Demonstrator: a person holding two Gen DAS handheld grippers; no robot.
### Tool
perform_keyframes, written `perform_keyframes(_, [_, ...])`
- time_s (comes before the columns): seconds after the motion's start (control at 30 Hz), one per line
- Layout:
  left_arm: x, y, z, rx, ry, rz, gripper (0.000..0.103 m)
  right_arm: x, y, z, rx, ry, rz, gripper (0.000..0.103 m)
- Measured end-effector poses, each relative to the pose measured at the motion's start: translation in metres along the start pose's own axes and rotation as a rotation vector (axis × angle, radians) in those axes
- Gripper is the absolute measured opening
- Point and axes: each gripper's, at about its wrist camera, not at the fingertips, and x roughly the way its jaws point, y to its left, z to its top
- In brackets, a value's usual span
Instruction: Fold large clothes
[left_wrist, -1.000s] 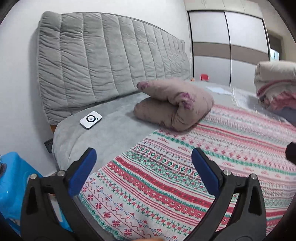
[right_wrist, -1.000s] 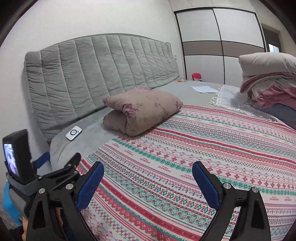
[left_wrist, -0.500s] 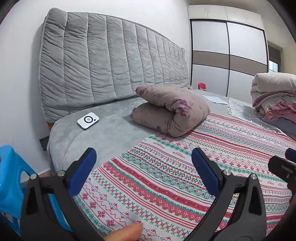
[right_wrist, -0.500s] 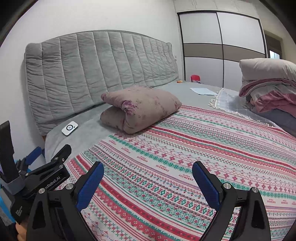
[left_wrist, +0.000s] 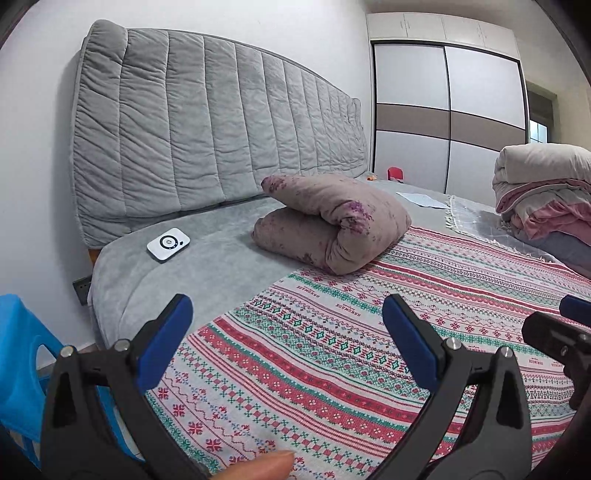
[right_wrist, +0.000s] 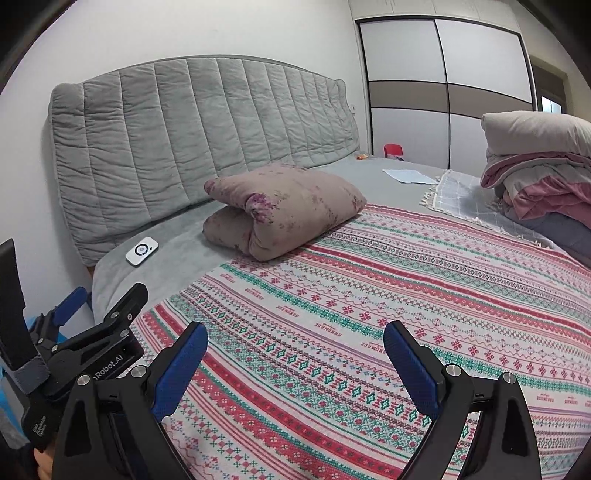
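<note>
A large woven cloth (left_wrist: 369, 332) with red, green and white pattern bands lies spread flat over the grey bed (left_wrist: 207, 273). My left gripper (left_wrist: 286, 314) hovers open over the cloth's near left corner, holding nothing. A person's fingertip (left_wrist: 271, 467) shows at the bottom edge. In the right wrist view the same cloth (right_wrist: 388, 295) fills the foreground, and my right gripper (right_wrist: 295, 336) is open and empty above its near edge. The left gripper's fingers (right_wrist: 122, 314) show at that view's left, beside the bed corner.
A folded mauve quilt (left_wrist: 332, 225) rests on the cloth's far edge near the padded headboard (left_wrist: 207, 122). A small white device (left_wrist: 168, 243) lies on the grey sheet. Stacked bedding (left_wrist: 546, 192) sits at far right, with a blue stool (left_wrist: 18, 350) beside the bed.
Both grippers have shifted a little along the near edge of the bed and stay open. The right gripper's finger now shows further into the left wrist view.
</note>
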Motion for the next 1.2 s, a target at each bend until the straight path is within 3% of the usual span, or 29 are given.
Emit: perform_keyframes(1.2, [-0.0053,-0.0066,0.0005,0.021,-0.022,-0.005,0.102,0.0055,0.0019,-0.0056,-0.022,0.017,-0.023,0.097])
